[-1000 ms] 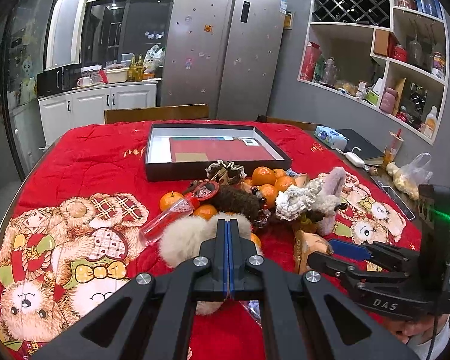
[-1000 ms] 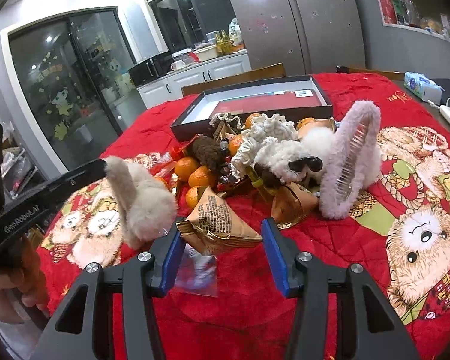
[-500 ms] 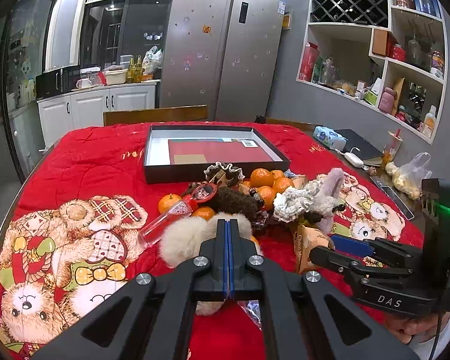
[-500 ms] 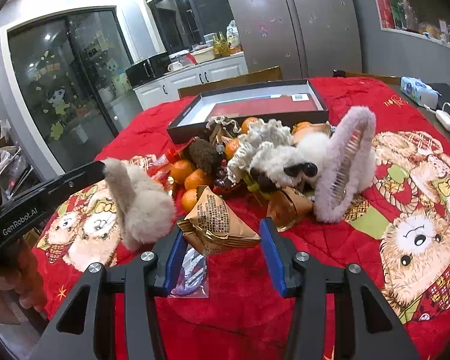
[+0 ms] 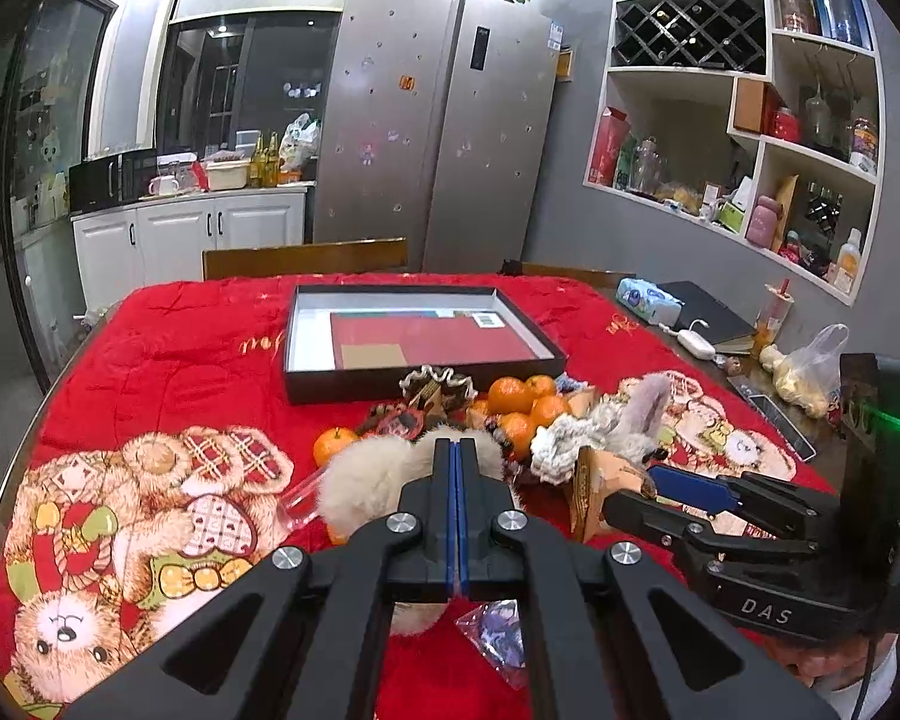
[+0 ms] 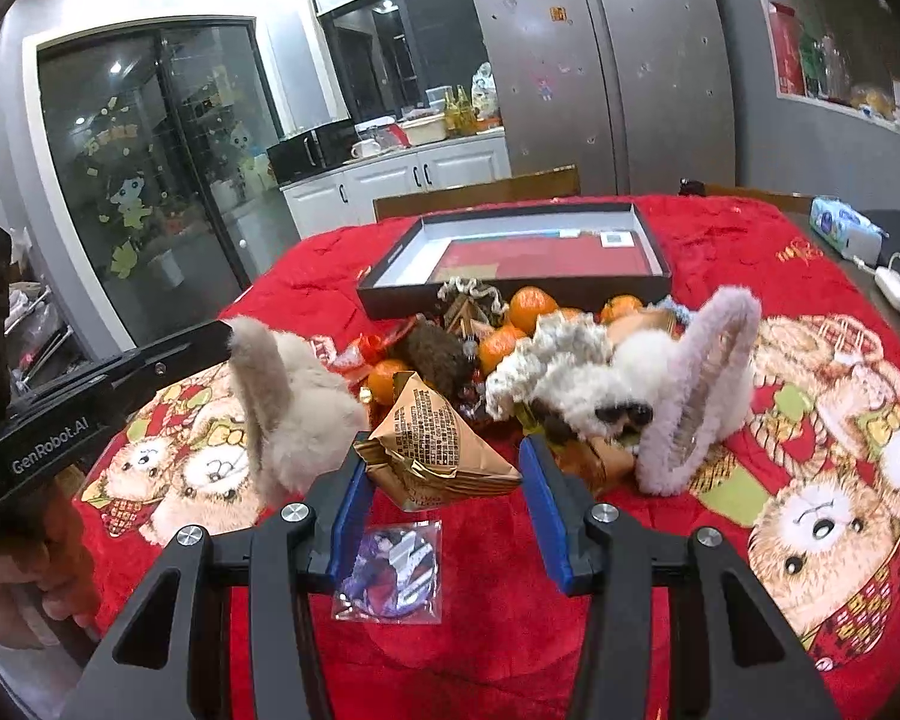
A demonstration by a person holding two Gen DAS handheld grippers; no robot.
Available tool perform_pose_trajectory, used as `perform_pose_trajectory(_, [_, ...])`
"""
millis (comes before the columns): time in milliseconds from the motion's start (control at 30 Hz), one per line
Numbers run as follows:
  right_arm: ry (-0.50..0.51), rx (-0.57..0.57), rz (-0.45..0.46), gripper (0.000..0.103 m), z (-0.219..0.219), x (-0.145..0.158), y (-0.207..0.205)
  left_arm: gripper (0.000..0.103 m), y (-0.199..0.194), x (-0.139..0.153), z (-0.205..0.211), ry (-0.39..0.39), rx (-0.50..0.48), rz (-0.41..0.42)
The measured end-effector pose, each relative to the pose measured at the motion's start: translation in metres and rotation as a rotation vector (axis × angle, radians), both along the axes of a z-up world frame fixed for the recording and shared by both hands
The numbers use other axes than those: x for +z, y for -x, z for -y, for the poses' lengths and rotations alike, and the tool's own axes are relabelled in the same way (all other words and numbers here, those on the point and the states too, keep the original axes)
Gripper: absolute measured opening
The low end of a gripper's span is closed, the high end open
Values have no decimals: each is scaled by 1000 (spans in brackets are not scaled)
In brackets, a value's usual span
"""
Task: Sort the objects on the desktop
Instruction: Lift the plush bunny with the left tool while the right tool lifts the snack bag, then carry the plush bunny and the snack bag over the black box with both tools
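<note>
My left gripper [image 5: 456, 462] is shut on a beige fluffy earmuff [image 5: 366, 483], which hangs lifted above the red cloth; it also shows in the right wrist view [image 6: 297, 402]. My right gripper [image 6: 444, 483] is open, its blue pads on either side of a gold pyramid-shaped packet [image 6: 435, 444] without touching it. The packet also shows in the left wrist view [image 5: 600, 486]. Behind lies a pile of oranges [image 6: 528, 309], a pink earmuff [image 6: 699, 384] and a white woolly toy [image 6: 576, 378]. A black shallow box [image 6: 654, 291] stands at the back.
A small clear bag with a printed card [image 6: 390, 570] lies under my right gripper. A clear tube [image 5: 300, 498] lies left of the pile. A tissue pack [image 5: 648, 297], a notebook and a plastic bag [image 5: 810, 369] sit at the table's right edge.
The left gripper has risen with the beige earmuff and moved forward over the pile. The right gripper has stayed open around the gold packet and pulled up slightly.
</note>
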State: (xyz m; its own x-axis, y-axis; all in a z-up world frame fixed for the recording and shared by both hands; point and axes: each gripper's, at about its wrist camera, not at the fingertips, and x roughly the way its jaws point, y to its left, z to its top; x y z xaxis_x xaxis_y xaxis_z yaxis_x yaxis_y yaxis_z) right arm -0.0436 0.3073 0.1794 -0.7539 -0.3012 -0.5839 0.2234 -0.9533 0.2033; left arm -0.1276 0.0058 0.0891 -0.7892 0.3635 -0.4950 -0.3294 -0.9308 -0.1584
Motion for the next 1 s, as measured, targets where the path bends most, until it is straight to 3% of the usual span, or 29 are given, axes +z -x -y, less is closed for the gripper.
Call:
perform_pose_trajectory(567, [-14, -20, -89, 47, -5, 49, 41, 0, 40, 55, -2, -19, -8, -91])
perform_pose_trajectory(800, [-54, 0, -106, 47, -11, 62, 77, 0, 85, 69, -14, 61, -11, -108])
perform_pose_trajectory(1000, [-106, 16, -146, 47, -11, 78, 116, 0, 137, 75, -27, 84, -26, -99])
